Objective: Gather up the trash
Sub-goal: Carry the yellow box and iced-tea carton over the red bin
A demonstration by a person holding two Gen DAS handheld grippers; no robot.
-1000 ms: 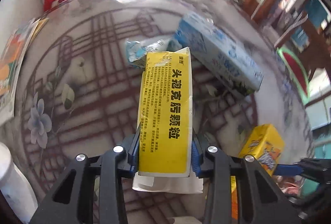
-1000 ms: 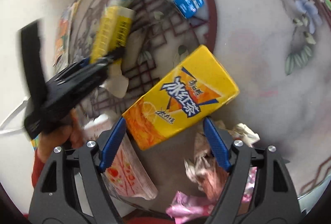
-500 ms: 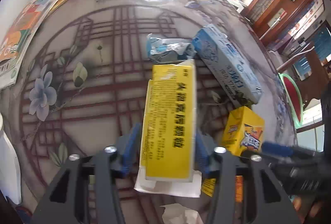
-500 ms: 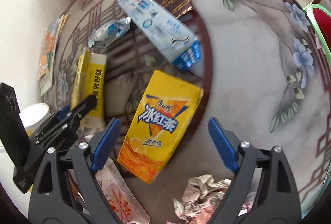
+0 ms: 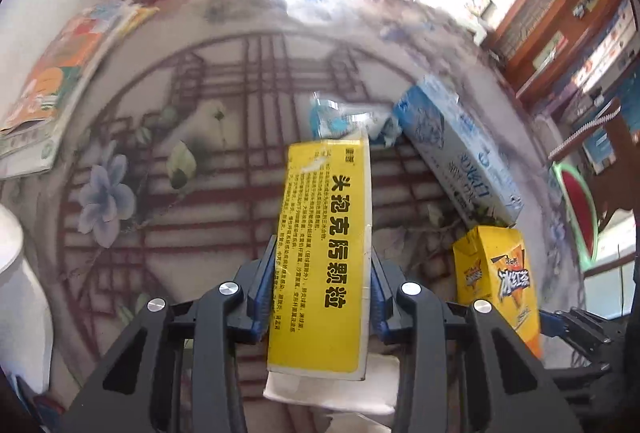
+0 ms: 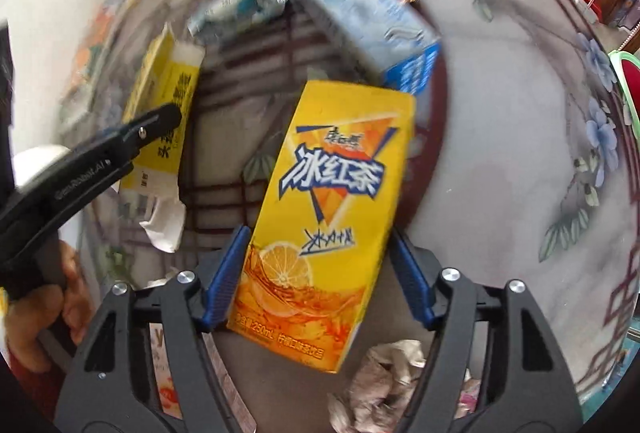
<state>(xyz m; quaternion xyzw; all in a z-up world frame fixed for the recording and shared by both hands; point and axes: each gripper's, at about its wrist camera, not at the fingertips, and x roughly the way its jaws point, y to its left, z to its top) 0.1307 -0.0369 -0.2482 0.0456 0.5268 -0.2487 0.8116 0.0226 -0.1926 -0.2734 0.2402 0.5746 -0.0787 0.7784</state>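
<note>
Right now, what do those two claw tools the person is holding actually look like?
Both are alike. The left gripper and the right gripper are matte black plastic, each with two angular fingers that have cut-out openings, shiny silver screw heads and blue ridged pads on the inner faces. From the right camera, pale lettering runs along the left gripper's side. No cables show.

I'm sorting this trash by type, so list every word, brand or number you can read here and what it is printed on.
"头孢克肟颗粒": flat yellow medicine box between the left gripper jaws; its small print is unreadable.
"冰红茶" and "250mL": yellow iced-tea carton between the right gripper jaws; the brand above is blurred.
Long blue-and-white carton: lettering too blurred.
Left gripper's black finger: embossed lettering, unreadable.
</note>
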